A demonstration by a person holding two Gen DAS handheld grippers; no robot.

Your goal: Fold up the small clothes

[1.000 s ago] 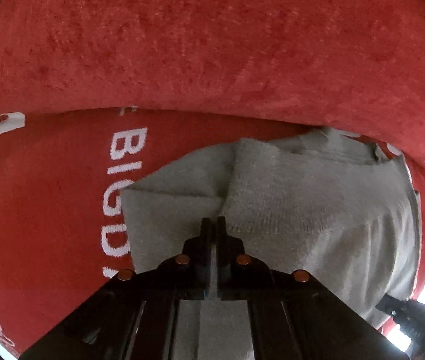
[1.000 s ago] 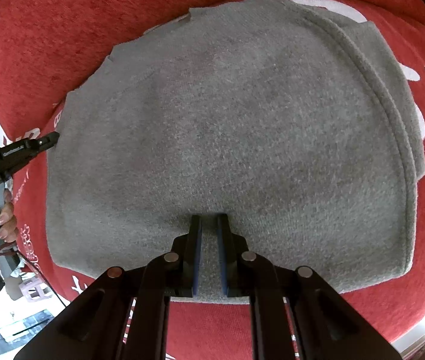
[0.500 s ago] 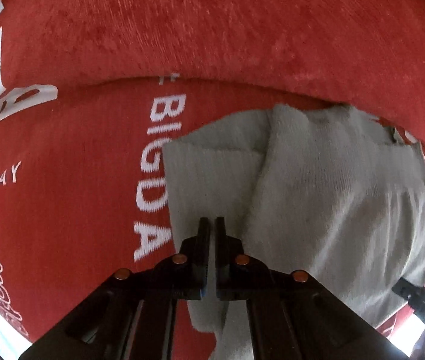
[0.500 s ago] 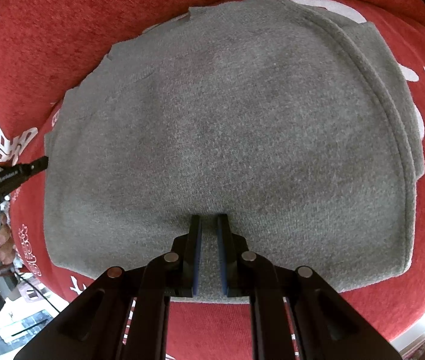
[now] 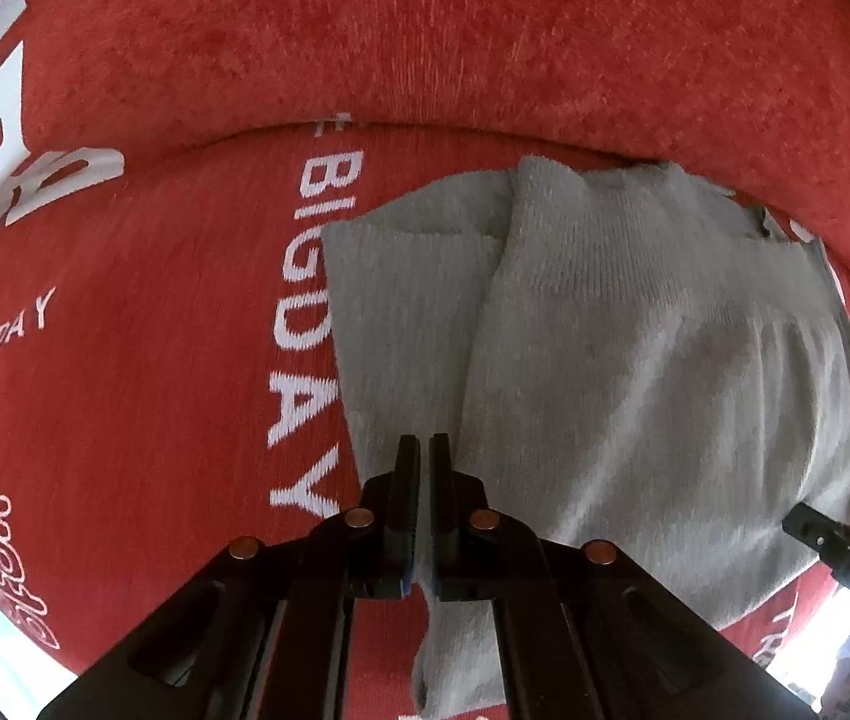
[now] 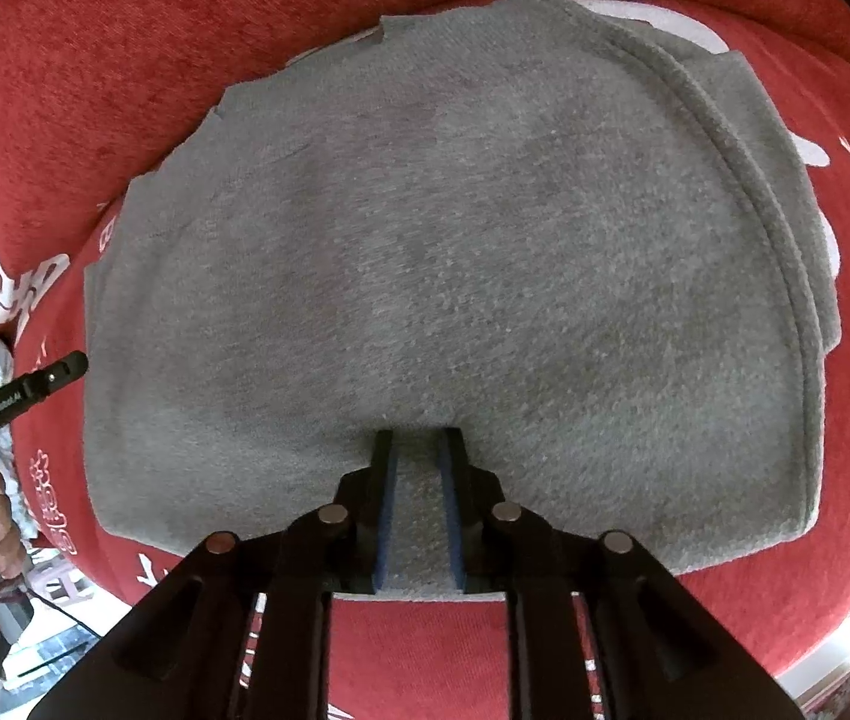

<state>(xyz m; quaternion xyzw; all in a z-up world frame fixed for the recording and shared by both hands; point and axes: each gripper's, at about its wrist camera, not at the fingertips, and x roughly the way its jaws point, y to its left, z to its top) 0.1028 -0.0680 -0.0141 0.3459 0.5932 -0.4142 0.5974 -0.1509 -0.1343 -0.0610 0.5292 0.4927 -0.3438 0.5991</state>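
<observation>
Folded grey garment [image 6: 443, 276] lying flat, left gripper [image 5: 423, 450] closed empty, right gripper [image 6: 419, 441] opening astride its hem.

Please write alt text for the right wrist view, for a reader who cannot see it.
A folded grey garment lies flat on a red cloth with white print. The right gripper points down at its near edge, jaws opening with fabric between them.

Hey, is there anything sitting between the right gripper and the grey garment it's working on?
Nothing visible. The right gripper is already at the near edge of the folded grey garment, its jaws opening with the hem between them. Only red cloth surrounds the garment.
</observation>
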